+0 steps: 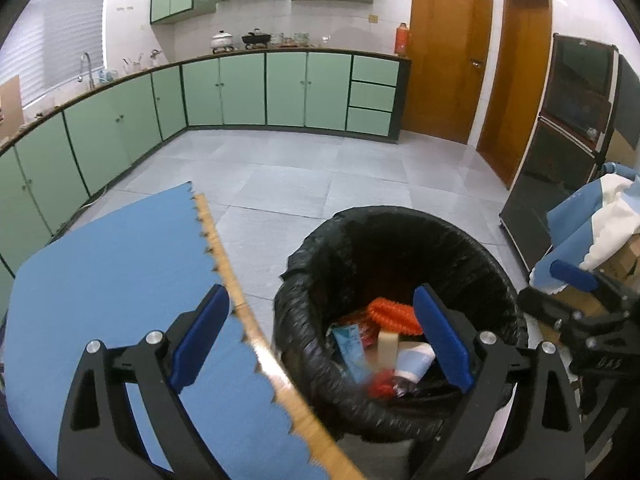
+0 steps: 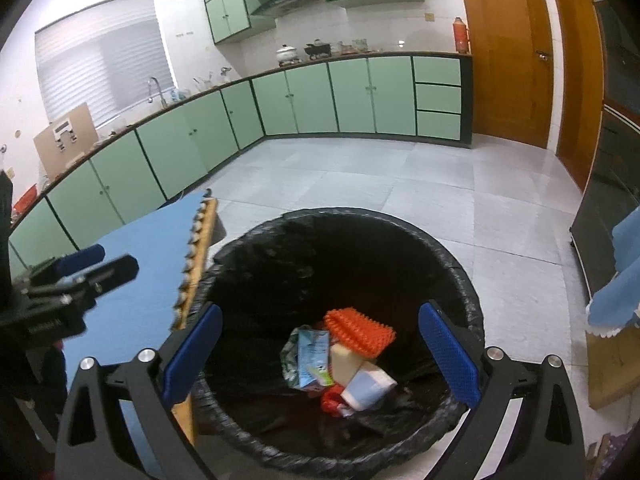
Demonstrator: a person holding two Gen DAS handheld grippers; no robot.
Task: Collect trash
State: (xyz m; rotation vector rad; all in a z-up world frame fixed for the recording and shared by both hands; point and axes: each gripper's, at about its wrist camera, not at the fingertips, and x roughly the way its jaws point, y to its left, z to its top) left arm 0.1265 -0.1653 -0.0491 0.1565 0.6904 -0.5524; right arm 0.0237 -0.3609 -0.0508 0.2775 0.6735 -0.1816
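a: both grippers over the bin (image 2: 340, 240) here. left gripper (image 1: 320, 340) has its jaws spread wide, nothing between them.

b: right gripper (image 2: 320, 356) the same, jaws apart and empty. the trash sits at the bottom of the bin: orange mesh (image 2: 360, 330), a wrapper (image 2: 312, 356), a pale block (image 2: 344, 362), a white cup (image 2: 368, 386), something red (image 2: 332, 398).

a: risk from here?

b: the liner (image 1: 304, 320) sits loose on the rim. a finger catching it would likely drag it in. and the mat (image 1: 120, 272) beside the bin is close; a swing that way could clip its edge.
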